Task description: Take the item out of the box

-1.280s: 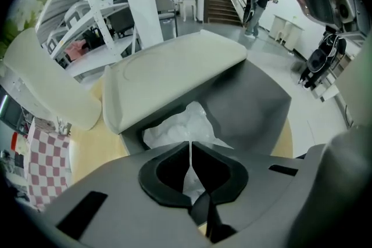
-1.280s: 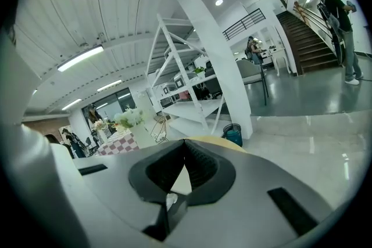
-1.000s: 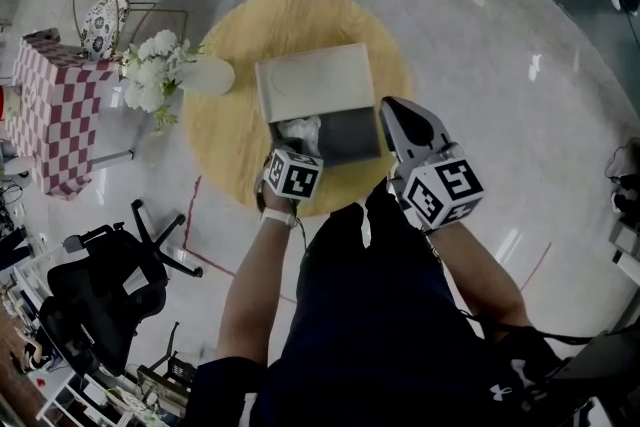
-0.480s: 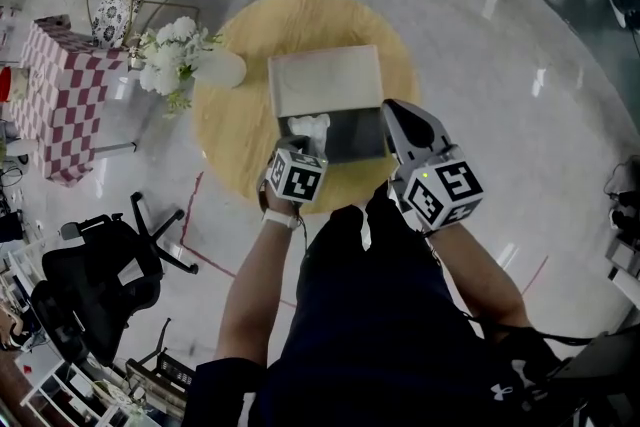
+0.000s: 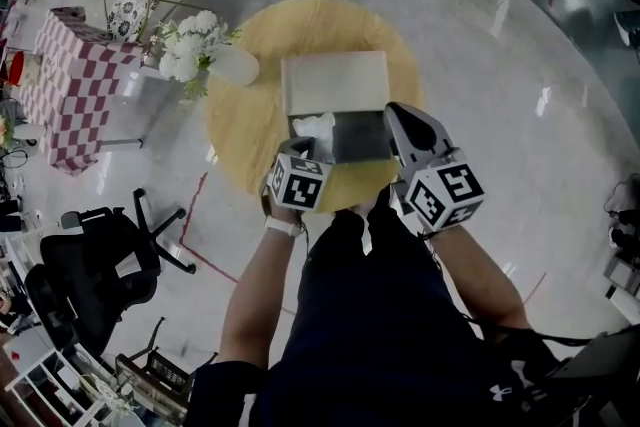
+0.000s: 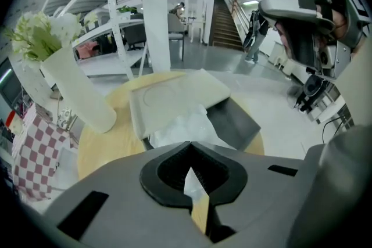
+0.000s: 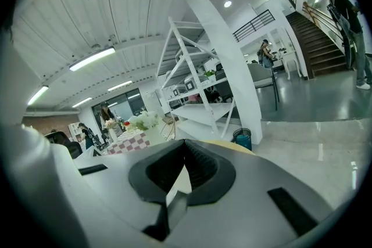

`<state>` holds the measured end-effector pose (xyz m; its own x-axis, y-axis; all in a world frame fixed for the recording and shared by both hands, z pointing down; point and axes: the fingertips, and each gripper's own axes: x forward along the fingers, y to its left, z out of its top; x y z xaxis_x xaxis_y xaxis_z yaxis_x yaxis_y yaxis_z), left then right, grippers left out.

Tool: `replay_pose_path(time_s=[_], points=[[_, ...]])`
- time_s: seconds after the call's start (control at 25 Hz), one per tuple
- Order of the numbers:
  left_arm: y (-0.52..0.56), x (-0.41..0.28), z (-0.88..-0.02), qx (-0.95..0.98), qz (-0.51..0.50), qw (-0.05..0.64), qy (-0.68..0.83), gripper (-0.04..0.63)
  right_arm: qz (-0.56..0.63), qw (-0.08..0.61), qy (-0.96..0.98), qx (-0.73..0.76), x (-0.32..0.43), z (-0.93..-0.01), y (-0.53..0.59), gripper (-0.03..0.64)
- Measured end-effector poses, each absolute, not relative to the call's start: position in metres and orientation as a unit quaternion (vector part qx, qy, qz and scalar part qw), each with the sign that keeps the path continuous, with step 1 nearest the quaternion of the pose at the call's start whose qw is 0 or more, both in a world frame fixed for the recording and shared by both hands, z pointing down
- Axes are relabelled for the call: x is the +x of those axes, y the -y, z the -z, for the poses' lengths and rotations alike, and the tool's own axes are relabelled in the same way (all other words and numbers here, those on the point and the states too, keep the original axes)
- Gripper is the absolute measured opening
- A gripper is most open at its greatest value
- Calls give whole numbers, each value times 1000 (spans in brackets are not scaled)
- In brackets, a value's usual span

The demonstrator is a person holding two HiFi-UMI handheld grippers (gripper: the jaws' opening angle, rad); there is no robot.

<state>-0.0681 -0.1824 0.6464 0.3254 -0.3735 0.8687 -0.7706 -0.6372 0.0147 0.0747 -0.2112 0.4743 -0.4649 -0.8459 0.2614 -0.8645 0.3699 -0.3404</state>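
Two closed, empty grippers hover at the near edge of the box (image 5: pixel 362 136) on the tabletop (image 5: pixel 240 137): your left gripper (image 6: pixel 189 151) by its left end, your right gripper (image 7: pixel 185 148) by its right end. The white crumpled item (image 5: pixel 312 127) lies inside the left end, the lid (image 5: pixel 335 83) beyond it.

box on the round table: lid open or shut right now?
Open: the lid is laid back off the box, and white wrapping shows inside.

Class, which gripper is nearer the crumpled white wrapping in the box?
Left. The left gripper is right beside the white wrapping, at the box's near left corner; the right gripper is by the box's right edge.
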Motion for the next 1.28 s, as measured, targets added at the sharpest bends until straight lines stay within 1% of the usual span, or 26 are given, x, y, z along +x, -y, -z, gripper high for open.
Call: replay_pose_path(time_s=[0.64, 1.28], points=[[196, -72, -537, 818, -340, 170, 431, 17, -184, 9, 851, 492, 53, -432, 211, 8], [213, -82, -394, 842, -197, 80, 496, 17, -140, -16, 868, 477, 39, -366, 222, 8]])
